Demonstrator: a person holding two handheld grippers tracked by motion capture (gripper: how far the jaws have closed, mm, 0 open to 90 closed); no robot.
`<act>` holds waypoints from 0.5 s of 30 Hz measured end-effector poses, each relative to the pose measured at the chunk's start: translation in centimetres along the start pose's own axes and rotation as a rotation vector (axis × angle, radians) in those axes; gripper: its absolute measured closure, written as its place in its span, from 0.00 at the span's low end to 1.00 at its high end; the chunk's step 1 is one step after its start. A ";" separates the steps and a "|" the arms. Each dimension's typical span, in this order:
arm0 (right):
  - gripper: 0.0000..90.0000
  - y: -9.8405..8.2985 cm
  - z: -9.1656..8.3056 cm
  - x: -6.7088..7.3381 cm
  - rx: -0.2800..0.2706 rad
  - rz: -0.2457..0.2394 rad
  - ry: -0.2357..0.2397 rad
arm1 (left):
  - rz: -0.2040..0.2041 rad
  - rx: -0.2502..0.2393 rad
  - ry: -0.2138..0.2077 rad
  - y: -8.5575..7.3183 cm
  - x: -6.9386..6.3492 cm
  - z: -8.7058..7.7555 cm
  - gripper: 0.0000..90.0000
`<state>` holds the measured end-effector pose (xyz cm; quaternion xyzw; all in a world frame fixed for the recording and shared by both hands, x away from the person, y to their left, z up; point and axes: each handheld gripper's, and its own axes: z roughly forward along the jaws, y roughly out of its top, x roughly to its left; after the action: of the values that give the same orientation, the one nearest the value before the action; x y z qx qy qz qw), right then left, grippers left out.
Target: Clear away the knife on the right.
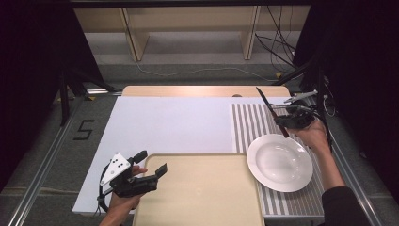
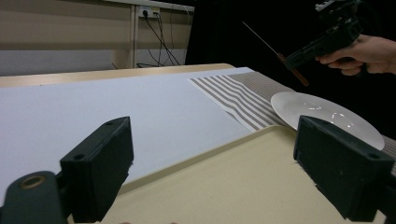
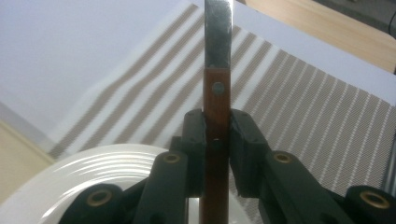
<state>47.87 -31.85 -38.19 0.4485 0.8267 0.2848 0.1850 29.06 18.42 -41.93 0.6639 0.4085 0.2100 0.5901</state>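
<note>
Cream-coloured, the tray (image 1: 202,188) fills the lower middle of the high view, lying on a white sheet (image 1: 169,122) that covers most of the table. At the lower left of that frame the left gripper (image 1: 153,165) hangs over the tray's left edge with its jaws spread wide and nothing between them; the left gripper view shows the two black jaws far apart above the tray surface. Just right of the tray, a white plate (image 1: 280,162) sits on a striped placemat (image 1: 249,122) at the right side of the frame, its rim close to the tray's right edge. Above the plate's upper right rim, the right gripper (image 1: 285,121) is held in a hand (image 1: 313,134) and clamps a knife (image 1: 270,109) by its brown handle, the dark blade slanting up toward the upper left. In the right gripper view the jaws press on both sides of the riveted wooden handle, with the blade rising over the placemat and the plate below.
</note>
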 end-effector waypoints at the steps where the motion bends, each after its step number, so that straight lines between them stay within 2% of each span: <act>1: 0.87 -0.2 -0.3 0.5 -0.016 -0.004 0.014 | 0.001 0.001 0.000 0.0 0.0 0.0 0.13; 3: 0.87 -0.5 -0.8 1.6 -0.046 -0.016 0.041 | -0.001 -0.002 0.001 0.0 0.0 0.0 0.13; 8: 0.87 -0.8 -1.8 4.0 -0.096 -0.010 0.096 | 0.006 -0.008 -0.001 0.1 -0.1 -0.1 0.13; 15: 0.87 -1.1 -2.7 7.2 -0.131 -0.025 0.151 | 0.004 -0.015 -0.001 0.2 -0.1 -0.3 0.13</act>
<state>41.86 -27.04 -37.15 0.4023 0.8234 0.3690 0.1546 28.84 18.50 -41.69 0.6604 0.4051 0.2138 0.5951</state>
